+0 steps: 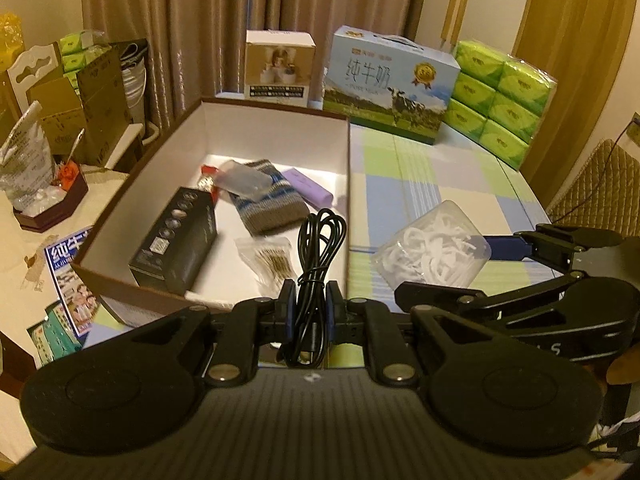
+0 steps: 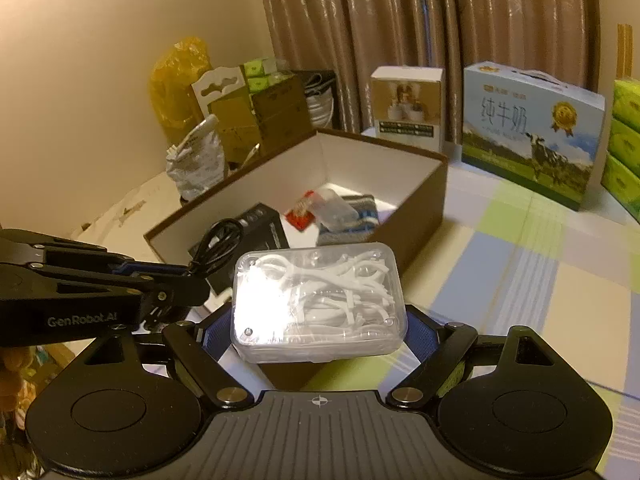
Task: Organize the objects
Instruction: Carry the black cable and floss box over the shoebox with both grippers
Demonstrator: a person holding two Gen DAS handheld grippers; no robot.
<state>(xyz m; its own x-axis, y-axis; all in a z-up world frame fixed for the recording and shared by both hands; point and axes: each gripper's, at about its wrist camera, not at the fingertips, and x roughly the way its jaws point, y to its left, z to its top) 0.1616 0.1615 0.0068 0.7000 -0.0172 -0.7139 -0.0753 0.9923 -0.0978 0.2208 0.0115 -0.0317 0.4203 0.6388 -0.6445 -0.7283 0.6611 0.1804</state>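
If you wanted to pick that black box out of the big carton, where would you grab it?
Grip the black box across its two long sides, coming from above. It lies flat in the brown carton, its top face exposed, with the carton wall close on one side and the knitted pouch on the other.

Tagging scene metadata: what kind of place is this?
Probably a lived-in home room, not a lab: floor-length curtains, a checked tablecloth, and stocked groceries, a milk carton and tissue packs.
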